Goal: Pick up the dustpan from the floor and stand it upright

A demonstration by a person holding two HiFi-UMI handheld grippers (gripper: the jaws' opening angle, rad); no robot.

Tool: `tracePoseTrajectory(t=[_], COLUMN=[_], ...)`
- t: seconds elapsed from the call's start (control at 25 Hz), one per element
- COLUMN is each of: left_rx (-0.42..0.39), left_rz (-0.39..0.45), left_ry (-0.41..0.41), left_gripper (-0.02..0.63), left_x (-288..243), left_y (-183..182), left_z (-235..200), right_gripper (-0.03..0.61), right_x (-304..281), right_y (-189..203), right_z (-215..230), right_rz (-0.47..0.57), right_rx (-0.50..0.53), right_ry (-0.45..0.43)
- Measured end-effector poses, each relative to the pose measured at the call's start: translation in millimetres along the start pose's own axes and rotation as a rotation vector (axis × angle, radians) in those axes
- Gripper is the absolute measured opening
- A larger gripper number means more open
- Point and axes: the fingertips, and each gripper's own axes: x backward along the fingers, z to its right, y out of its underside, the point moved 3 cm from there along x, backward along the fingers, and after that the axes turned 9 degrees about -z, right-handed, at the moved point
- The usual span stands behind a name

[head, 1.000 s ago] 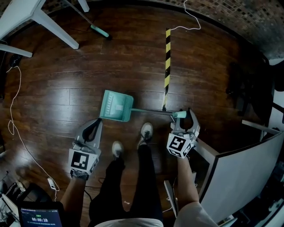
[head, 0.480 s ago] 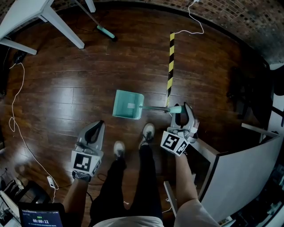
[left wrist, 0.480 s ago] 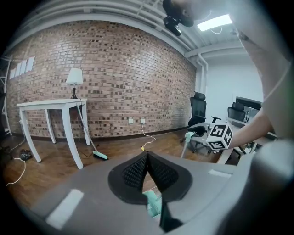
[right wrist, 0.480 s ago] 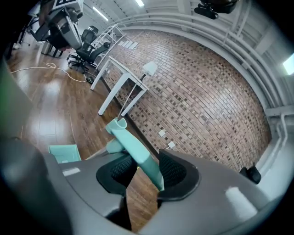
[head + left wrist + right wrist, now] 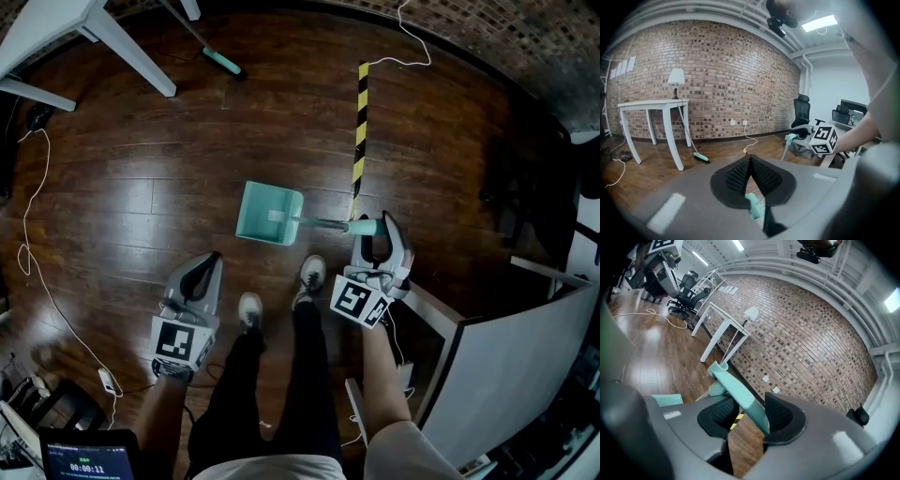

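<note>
The teal dustpan [image 5: 270,214] is low over the dark wood floor [image 5: 141,197], just ahead of the person's shoes [image 5: 309,274], with its scoop to the left of the near end of a strip of yellow-and-black tape [image 5: 359,122]. Whether the scoop touches the boards cannot be told. Its handle [image 5: 323,223] runs to the right and ends between the jaws of the right hand-held gripper [image 5: 375,227]. In the right gripper view the handle [image 5: 738,390] crosses the jaws at a slant and leans on the right-side pad, while a gap shows between it and the other pad. These jaws have just been opening and now stand at a middling width, loose around the handle. The left hand-held gripper [image 5: 208,261] hangs above the floor left of the shoes, well apart from the dustpan. Its jaws are closed tip to tip with nothing between them [image 5: 750,160]. A broom [image 5: 220,64] lies farther off.
</note>
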Motion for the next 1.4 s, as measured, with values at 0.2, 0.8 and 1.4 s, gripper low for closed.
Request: tracePoseTrajectory(t=[0.2, 0.8, 1.4], left_rx=[-0.004, -0.027, -0.063], left_rz=[0.009, 0.051, 0.071], left_ry=[0.011, -0.011, 0.02], left_gripper=[0.0, 0.0, 0.0], left_x=[-2.2, 36.2, 52.7], left_y=[-2.4, -23.1, -50.1], left_z=[4.0, 13.2, 16.5], right_gripper=[0.213, 0.304, 0.345], right_x=[11.4, 62.5, 102.6], right_y=[-3.7, 5.7, -6.9], right_z=[-17.1, -26.6, 6.9], right_rz=[0.002, -0.055, -0.069], right_rx=[0.006, 0.017, -0.085], right_ry=[-0.105, -0.23, -0.274])
